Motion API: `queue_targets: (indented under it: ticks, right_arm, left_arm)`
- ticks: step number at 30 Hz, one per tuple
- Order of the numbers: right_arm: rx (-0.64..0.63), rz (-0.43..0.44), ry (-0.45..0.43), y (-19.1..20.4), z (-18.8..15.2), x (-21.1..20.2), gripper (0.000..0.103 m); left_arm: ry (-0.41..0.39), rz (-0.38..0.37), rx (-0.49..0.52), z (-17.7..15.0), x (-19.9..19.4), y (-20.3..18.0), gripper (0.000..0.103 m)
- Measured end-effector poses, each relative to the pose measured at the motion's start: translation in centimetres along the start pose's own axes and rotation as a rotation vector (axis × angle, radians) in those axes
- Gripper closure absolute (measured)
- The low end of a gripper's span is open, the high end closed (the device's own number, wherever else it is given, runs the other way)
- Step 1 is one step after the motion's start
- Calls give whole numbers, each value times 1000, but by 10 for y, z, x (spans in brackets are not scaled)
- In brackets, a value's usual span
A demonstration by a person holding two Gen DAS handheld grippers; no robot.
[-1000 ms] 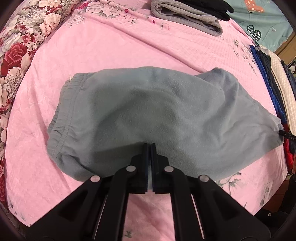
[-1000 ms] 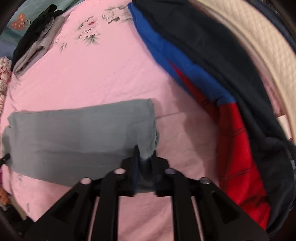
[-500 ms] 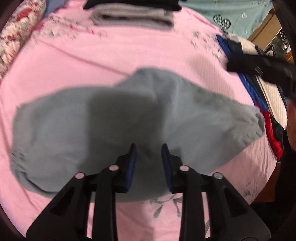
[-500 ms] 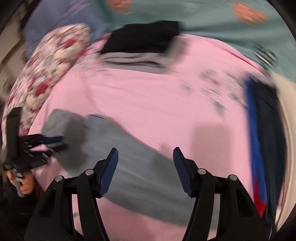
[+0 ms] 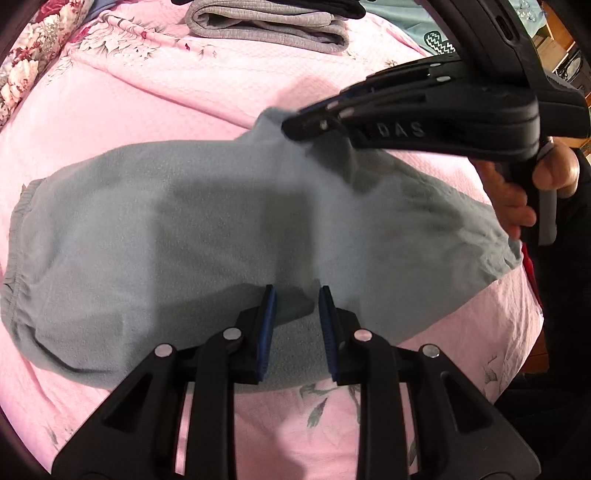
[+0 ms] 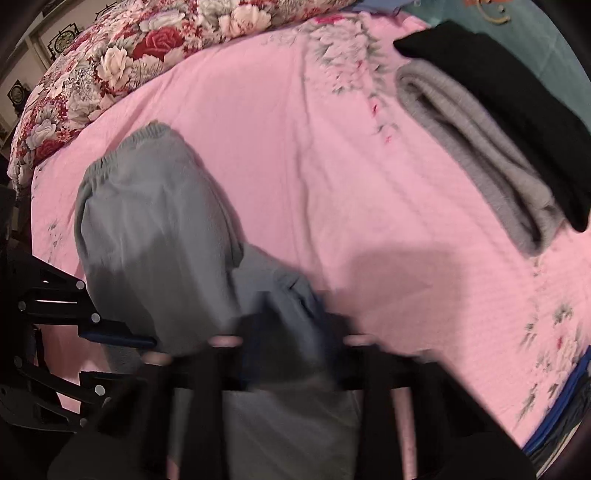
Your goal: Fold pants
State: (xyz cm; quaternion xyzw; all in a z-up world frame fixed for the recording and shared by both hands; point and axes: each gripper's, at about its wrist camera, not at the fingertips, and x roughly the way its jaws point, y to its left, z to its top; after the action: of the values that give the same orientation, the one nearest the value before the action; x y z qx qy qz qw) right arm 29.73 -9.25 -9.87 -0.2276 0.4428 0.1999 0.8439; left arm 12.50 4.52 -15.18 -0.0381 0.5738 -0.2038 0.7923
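Grey-green pants, one; two grippers

Matt fleecy cloth pants; plastic gripper

Grey-blue pants lie on a pink flowered bedsheet; the quilt has red-and-white roses.

The pants lie across the middle of the bed, waistband at 9 o'clock. A folded stack sits behind them at 12 o'clock, a quilt at 10. The left gripper stands at 6 over their near edge; the right gripper reaches their far edge from 2.
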Motion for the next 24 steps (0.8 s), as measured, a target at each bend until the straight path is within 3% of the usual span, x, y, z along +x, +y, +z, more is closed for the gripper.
queue_targets:
  ticks: [5, 9, 11, 12, 13, 15, 18, 21, 24]
  right_arm:
    - [113, -86, -74, -19, 5, -11, 99]
    - [155, -82, -2, -28, 7, 18, 99]
    - [154, -80, -6, -28, 7, 19, 97]
    - [167, -64, -4, -31, 7, 18, 90]
    - [183, -71, -7, -35, 7, 15, 77]
    - [219, -93, -36, -42, 5, 0, 64]
    - [283, -93, -117, -50, -10, -45, 64]
    - [404, -100, -140, -55, -42, -79, 63]
    - [472, -31, -99, -37, -88, -83, 84]
  left_arm:
    - [2, 19, -16, 5, 5, 4, 79]
    - [5, 39, 2, 5, 9, -2, 78]
    - [10, 44, 14, 6, 7, -4, 78]
    - [18, 40, 14, 8, 6, -4, 78]
    - [21, 39, 7, 12, 3, -2, 77]
    - [1, 49, -2, 24, -6, 0, 77]
    - [-19, -2, -25, 50, -15, 1, 77]
    - [-12, -51, -34, 85, 1, -2, 77]
    - [25, -63, -23, 111, 33, -10, 85]
